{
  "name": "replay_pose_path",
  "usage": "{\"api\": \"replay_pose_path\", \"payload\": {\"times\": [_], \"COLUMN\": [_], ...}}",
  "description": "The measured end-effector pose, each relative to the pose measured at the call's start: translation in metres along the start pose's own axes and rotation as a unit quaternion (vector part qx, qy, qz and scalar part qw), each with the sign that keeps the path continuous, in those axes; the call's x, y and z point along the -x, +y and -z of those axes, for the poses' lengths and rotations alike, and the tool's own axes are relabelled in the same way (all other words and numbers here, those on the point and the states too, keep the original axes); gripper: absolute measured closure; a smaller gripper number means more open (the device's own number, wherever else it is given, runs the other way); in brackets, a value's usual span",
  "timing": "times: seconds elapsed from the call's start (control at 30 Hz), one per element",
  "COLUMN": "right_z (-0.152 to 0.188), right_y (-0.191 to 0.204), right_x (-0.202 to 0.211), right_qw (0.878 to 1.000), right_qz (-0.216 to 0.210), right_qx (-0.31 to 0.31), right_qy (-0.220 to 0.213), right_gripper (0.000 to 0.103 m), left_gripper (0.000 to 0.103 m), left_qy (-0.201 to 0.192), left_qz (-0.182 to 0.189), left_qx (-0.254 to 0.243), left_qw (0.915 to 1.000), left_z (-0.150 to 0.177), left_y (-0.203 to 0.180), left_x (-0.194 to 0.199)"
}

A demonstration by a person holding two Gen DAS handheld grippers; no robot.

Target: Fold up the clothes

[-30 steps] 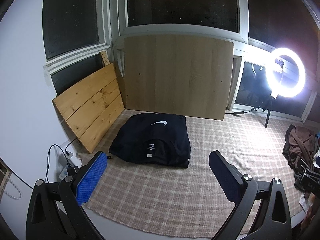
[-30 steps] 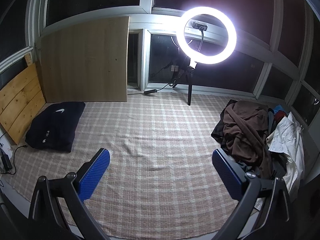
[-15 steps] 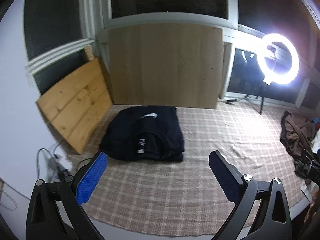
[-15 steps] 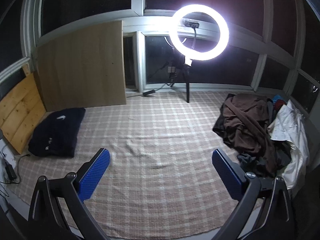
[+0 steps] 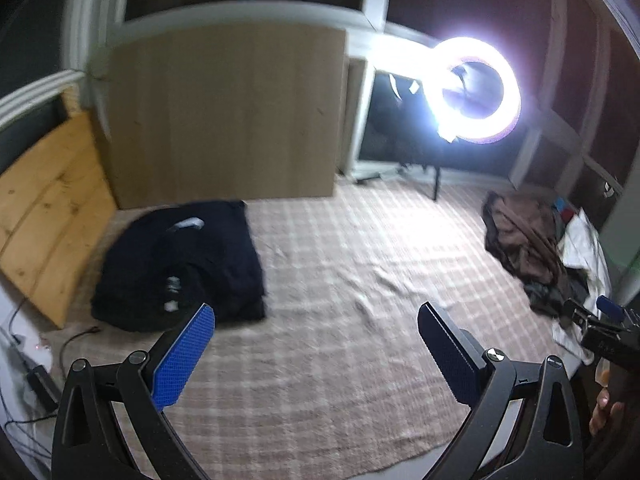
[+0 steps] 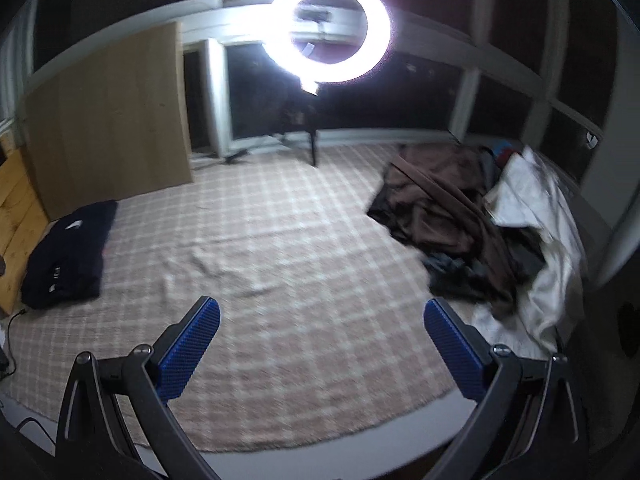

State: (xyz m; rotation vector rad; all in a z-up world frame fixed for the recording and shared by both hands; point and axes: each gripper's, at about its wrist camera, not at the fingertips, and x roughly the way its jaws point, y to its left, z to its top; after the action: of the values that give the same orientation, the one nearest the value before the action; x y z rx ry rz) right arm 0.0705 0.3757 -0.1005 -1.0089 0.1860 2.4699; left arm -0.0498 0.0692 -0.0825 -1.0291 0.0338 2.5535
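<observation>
- Done: one folded black sweatshirt with a white logo [image 5: 180, 264] lies at the left edge of the checked pink-and-cream rug [image 6: 304, 248], just in front of the leaning pale wooden board [image 5: 224, 116].
- Left: a heap of unfolded clothes — crumpled brown garment [image 6: 444, 204] and white cloth [image 6: 548, 236] — sits at the rug's right edge, well apart.
- Left gripper [image 5: 316, 344]: blue-padded jaws spread wide, empty.
- Right gripper [image 6: 320, 340]: jaws spread wide, empty, above bare rug.
- Change: both views have swung right since a second ago — the heap sits nearer centre, and the white ring light [image 6: 332, 28] has shifted.
</observation>
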Motion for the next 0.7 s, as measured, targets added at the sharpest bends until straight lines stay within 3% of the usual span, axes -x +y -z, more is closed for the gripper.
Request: {"api": "replay_pose_path", "payload": {"times": [0.27,0.47,0.7], "right_z": [0.020,0.019,0.004], "right_y": [-0.056,-0.094,-0.140], "right_x": [0.004,0.005,-0.004], "right_qw": [0.998,0.996,0.997], "right_qz": [0.044,0.058,0.050], "right_qx": [-0.044,-0.064,-0.058], "right_qy": [0.012,0.009,-0.014], "right_gripper": [0.000,0.000,0.000], "left_gripper": [0.001,0.001,0.001], "left_qy": [0.013,0.027,0.032], "left_qz": [0.023,0.010,0.050], "left_qx": [-0.056,-0.086,-0.059], "left_qw": [0.9981,0.9959,0.9965], "left_z": [0.000,-0.004,-0.016], "left_y": [-0.046,-0.074,-0.101], "left_x": [-0.023,-0.043,-0.056]}}
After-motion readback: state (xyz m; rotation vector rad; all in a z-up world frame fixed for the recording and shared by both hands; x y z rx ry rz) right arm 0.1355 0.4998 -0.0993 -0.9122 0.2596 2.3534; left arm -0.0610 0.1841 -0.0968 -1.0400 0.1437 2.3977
